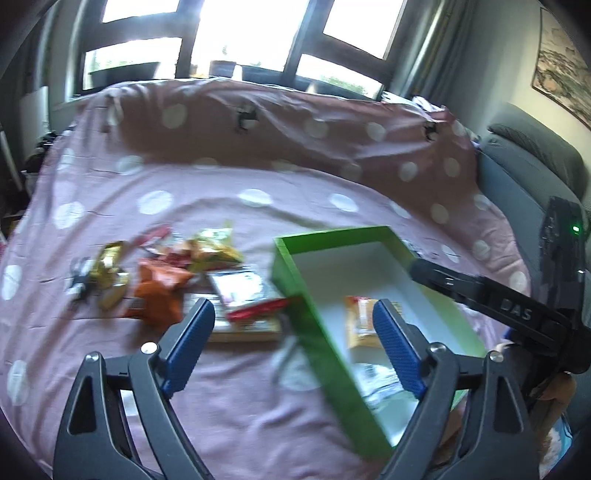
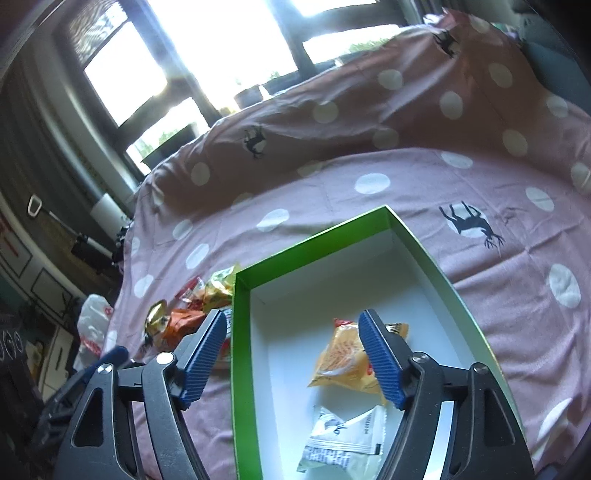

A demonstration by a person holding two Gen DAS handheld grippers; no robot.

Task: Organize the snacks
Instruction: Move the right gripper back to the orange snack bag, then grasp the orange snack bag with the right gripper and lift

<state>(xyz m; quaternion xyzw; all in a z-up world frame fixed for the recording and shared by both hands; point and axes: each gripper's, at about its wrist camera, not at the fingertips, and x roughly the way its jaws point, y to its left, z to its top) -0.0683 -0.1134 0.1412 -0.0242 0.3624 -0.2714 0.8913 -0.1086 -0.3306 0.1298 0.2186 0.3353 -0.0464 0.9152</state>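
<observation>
Pink dotted bedsheet spreads ahead; my left tongs and right tongs both gape, released and empty. Below my right tongs, the shallow green cardboard box keeps a yellow crinkly packet and a white sachet, gathered for tidiness. Loose foil snacks wait beyond my left tongs, I judge for boxing next.

Pink bedsheet with white polka dots and black deer silhouettes; box green outside, white inside; yellow-orange packet, white wrapper with black print; blue ribbed pads on black grippers

Your window blows out white, backlighting the bed; fisheye edges darken and left-wrist snacks blur.
</observation>
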